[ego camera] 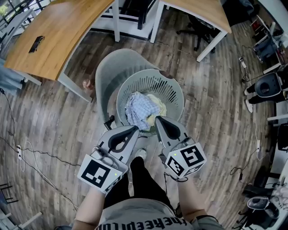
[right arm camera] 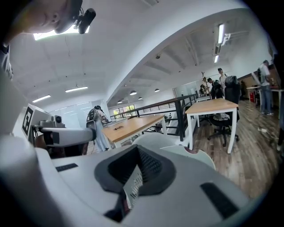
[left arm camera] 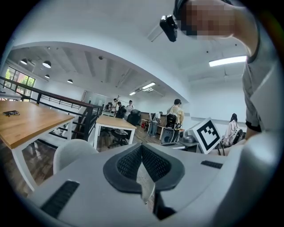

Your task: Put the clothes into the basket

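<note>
1. The grey chair [ego camera: 105,74] stands straight ahead of both claws and carries the whole load. Its seat looks rounded, so I'd judge that if you shove the near edge with either claw, everything on it could slide or tip off.
2. The basket [ego camera: 172,91] sits on that seat, just beyond and below your tips, its near rim almost under them. Lift before you draw back, or a claw could hook the rim.
3. The clothes are inside the basket: a blue-checked cloth [ego camera: 137,110] ahead of the left claw [ego camera: 135,129] and a pale yellow cloth [ego camera: 159,107] heaped close to the tip of the right claw [ego camera: 158,119]. I cannot tell whether that tip touches it. If a fold snags there, pulling away could drag it over the rim.
4. Both claws are pinched fully together with nothing between the jaws, side by side and near each other, aimed at the basket. You can't re-tuck anything like this — spread them first.
5. The room is an open office. It has a white arched ceiling [left arm camera: 111,40] with strip lights [left arm camera: 227,61], and people [left arm camera: 176,113] at workstations far beyond the claws.
6. A wood-plank floor [ego camera: 49,112] lies under everything. One wooden desk [ego camera: 58,31] stands beyond and to the left of the left claw, and a second desk [ego camera: 198,9] stands beyond the right claw.
7. Cables [ego camera: 27,147] trail across the planks well out to the left claw's outer side — a trip risk if you step that way.
</note>
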Tool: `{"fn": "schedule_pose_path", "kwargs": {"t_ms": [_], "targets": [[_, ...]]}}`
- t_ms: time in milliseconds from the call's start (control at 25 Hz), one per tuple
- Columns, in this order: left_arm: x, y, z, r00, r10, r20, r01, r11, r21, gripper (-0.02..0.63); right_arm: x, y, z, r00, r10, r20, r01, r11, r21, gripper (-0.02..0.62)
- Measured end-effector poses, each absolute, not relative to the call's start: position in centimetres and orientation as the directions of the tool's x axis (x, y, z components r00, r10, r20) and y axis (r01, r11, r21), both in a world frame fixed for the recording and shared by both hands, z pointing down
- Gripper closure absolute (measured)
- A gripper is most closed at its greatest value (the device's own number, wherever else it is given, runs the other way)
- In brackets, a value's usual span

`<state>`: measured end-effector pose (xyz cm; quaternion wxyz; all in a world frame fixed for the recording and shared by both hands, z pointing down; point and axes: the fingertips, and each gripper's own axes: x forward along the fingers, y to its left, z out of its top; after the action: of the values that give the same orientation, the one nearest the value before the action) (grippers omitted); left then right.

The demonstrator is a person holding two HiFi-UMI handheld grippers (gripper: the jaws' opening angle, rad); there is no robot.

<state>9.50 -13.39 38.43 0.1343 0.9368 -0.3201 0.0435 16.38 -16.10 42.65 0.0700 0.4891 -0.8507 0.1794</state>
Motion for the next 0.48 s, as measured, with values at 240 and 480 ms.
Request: {"fn": "schedule_pose_path", "kwargs": {"t_ms": [240, 480], "targets": [[9.8, -11.7, 36.9, 0.822, -0.552, 0.14, -0.57, -0.795, 0.207, 0.591, 15.7, -13.7, 40.0, -0.498, -0.828, 0.257, -0.865, 0.455, -0.212, 0.586], [10.0, -9.8, 35.3, 0.853, -0.511, 0.107, -0.522, -0.833, 0.183, 0.591, 14.7, -10.7, 37.0, -0.482, -0.851, 0.208, -0.874, 0.452, -0.178, 0.586]]}}
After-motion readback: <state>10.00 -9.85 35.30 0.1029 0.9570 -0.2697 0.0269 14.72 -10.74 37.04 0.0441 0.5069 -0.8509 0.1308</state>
